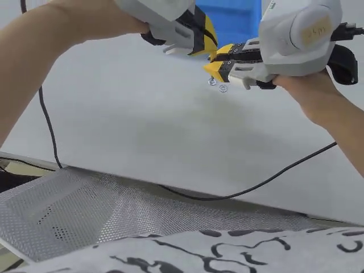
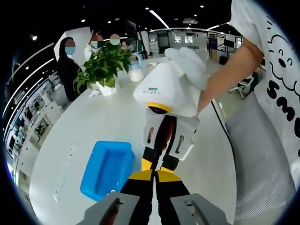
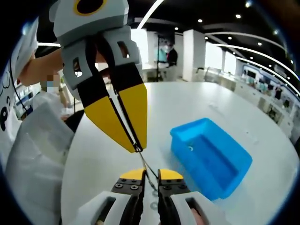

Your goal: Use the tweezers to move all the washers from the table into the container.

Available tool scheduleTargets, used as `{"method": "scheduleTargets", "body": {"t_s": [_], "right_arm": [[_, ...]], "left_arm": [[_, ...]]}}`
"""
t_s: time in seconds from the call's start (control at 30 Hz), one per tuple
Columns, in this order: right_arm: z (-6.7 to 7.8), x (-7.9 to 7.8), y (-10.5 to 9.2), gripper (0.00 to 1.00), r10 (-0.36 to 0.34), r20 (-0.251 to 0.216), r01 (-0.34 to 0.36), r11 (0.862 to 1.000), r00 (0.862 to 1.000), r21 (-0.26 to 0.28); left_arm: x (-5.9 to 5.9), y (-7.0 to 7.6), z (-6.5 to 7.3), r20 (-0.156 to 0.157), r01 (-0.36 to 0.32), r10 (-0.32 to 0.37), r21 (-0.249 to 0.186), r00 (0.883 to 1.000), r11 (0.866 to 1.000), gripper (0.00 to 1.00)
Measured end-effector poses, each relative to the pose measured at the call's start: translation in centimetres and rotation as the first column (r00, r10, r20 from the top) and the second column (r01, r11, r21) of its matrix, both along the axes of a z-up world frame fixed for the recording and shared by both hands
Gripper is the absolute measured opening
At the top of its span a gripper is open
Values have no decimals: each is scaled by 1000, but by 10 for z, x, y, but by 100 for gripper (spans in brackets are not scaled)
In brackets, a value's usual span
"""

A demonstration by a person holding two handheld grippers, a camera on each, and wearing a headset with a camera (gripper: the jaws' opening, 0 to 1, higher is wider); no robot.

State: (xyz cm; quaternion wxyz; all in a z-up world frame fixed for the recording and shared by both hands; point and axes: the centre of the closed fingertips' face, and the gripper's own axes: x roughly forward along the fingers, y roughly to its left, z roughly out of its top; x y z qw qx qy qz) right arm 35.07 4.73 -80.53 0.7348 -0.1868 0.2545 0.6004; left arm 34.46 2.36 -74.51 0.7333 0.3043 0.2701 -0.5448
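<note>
Thin metal tweezers (image 3: 146, 165) run from my left gripper (image 3: 137, 147) down between the jaws of my right gripper (image 3: 152, 176). Both grippers are shut on the tweezers, the left on the handle end and the right lower down the prongs. In the head view the left gripper (image 1: 210, 42) and right gripper (image 1: 214, 69) meet tip to tip just above the white table. Two small washers (image 1: 212, 82) (image 1: 223, 89) lie on the table directly below the right jaws, also visible as washers (image 3: 154, 192) past the tweezers' point. The blue container (image 3: 211, 159) (image 1: 227, 17) (image 2: 108, 168) stands open just beyond.
A black cable (image 1: 256, 185) crosses the white table (image 1: 142, 125) near its front edge, and another cable (image 1: 48, 125) hangs at the left. A perforated metal surface (image 1: 85, 210) lies below the edge. A potted plant (image 2: 103, 65) stands far back.
</note>
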Motion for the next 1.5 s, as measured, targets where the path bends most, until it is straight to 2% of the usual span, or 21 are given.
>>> {"method": "scheduleTargets", "body": {"t_s": [0.17, 0.2, 0.47, 0.57, 0.67, 0.87, 1.03, 1.13, 1.3, 1.43, 1.5], "right_arm": [[-3, -1, 1, 6, 5, 23, -5, 1000, 1000, -10], [-2, 0, 0, 6, -1, 12, 1, 1000, 1000, -6], [-3, -2, -1, 4, 7, 21, -7, 1000, 1000, -11], [-2, -3, 0, 4, 14, 50, -12, 999, 999, -39], [-2, -3, -1, 3, 55, 111, -44, 995, 992, -92], [9, -2, -1, 3, 40, 103, -32, 997, 994, -76], [22, 0, -1, 3, 9, 86, -6, 999, 996, -38], [31, 4, -1, 3, -4, 92, 7, 1000, 996, -28], [42, 8, 0, 3, -16, 111, 18, 1000, 994, -16], [50, 11, 1, 3, -20, 129, 22, 1000, 991, -12], [49, 14, 2, 3, -18, 142, 21, 1000, 990, -15]], "left_arm": [[-1, -1, -3, -2, 9, -9, 10, 1000, 1000, 0], [0, -1, -3, -3, 9, -9, 7, 1000, 1000, 0], [0, -3, -4, -8, 7, -7, 0, 1000, 1000, 0], [0, -3, -4, -12, -5, 5, 4, 1000, 1000, 0], [-1, -3, -4, -10, 5, -5, 20, 1000, 1000, 0], [-12, -15, 18, 21, 9, -10, 18, 1000, 1000, 0], [-3, -12, 28, 29, -3, 3, -7, 1000, 1000, 0], [1, -12, 34, 49, -5, 6, -18, 999, 1000, 0], [1, -15, 49, 84, -4, 6, -16, 996, 1000, 0], [1, -16, 57, 97, -3, 5, -13, 995, 1000, 0], [1, -17, 60, 102, -4, 5, -13, 995, 1000, 0]]}}
